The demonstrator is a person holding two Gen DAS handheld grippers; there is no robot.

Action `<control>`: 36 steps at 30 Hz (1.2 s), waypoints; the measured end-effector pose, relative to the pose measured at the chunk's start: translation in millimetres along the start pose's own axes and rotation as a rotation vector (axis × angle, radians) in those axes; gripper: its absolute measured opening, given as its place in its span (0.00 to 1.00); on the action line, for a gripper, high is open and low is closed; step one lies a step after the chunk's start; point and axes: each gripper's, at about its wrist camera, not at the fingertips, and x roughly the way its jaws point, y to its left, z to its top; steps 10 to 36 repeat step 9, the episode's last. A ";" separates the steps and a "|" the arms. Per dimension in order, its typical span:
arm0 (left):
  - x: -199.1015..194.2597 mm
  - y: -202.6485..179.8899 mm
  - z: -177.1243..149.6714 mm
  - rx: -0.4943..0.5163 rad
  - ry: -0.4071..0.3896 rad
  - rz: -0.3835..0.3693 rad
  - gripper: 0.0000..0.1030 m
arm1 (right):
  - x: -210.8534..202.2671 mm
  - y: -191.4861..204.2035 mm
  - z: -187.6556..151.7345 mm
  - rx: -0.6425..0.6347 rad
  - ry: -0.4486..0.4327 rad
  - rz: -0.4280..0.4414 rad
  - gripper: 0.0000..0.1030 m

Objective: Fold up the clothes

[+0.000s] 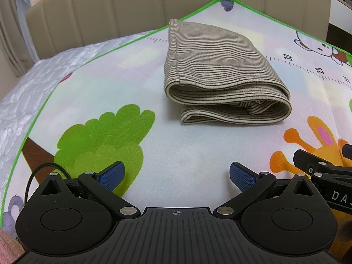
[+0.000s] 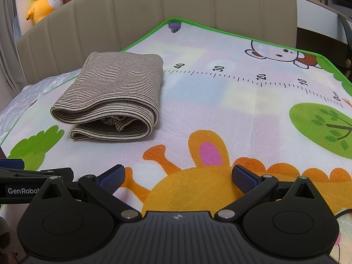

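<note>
On the cartoon mat, folded striped garment before two empty, wide-spread hand-held grippers, headboard behind.

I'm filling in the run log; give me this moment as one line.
striped garment: folded, on mat | left tongs: open, empty | right tongs: open, empty | no contact

Folded striped garment on cartoon mat
</note>
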 end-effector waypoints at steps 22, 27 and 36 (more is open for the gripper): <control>-9.2 7.0 4.9 -0.027 -0.043 -0.022 1.00 | -6.2 4.8 3.3 -0.031 0.008 0.033 1.00; -9.2 7.0 4.9 -0.027 -0.043 -0.022 1.00 | -6.2 4.8 3.3 -0.031 0.008 0.033 1.00; -9.2 7.0 4.9 -0.027 -0.043 -0.022 1.00 | -6.2 4.8 3.3 -0.031 0.008 0.033 1.00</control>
